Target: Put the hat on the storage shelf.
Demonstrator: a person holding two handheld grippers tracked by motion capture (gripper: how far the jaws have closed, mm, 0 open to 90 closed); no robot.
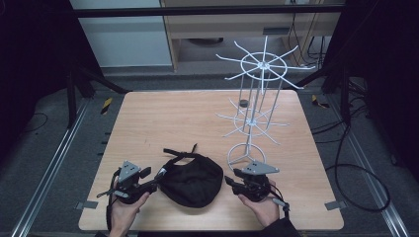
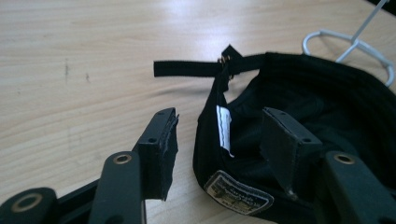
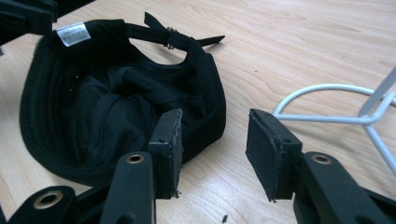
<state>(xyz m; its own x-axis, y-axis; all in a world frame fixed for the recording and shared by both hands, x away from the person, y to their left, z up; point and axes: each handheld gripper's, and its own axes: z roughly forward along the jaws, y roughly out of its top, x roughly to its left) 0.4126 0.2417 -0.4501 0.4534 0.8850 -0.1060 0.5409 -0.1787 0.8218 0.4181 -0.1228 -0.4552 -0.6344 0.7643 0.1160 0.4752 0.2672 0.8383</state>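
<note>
Two pairs of black jaws, both parted w/ nothing clamped. Left gripper [image 2: 217, 140]: in the left gripper view its jaws straddle the near rim of the black fabric cap [image 2: 299, 121], one pad outside over bare wood, the other inside the crown; pads don't press the cloth as far as can be seen. A white sewn label [image 2: 224, 128] sits on the inner band between them, and an oval patch [image 2: 238, 193] lies low on the rim, print too blurred to read. Right gripper [image 3: 212, 149]: jaws apart, gap between them over bare tabletop; one pad is just beside the cap's rim, touching or not can't be told; the other is nearer the white wire base ring [image 3: 327, 100], cut off at the frame edge.

Cap [image 1: 191, 178] lies upside down, opening up, near the front edge of the light wooden table [image 1: 163, 118], between left gripper [image 1: 159, 178] and right gripper [image 1: 228, 181]. Its black adjuster strap [image 1: 179, 153] sticks out the far side, flat on the wood. Inside of the crown is dark, folds hard to make out.

Right of the cap stands a white wire display rack [image 1: 257, 94], two tiers of spoked arms; small dark thing [image 1: 243, 103] behind it, unclear. Each hand [image 1: 123, 212] grips from the bottom edge, forearms cut off.
</note>
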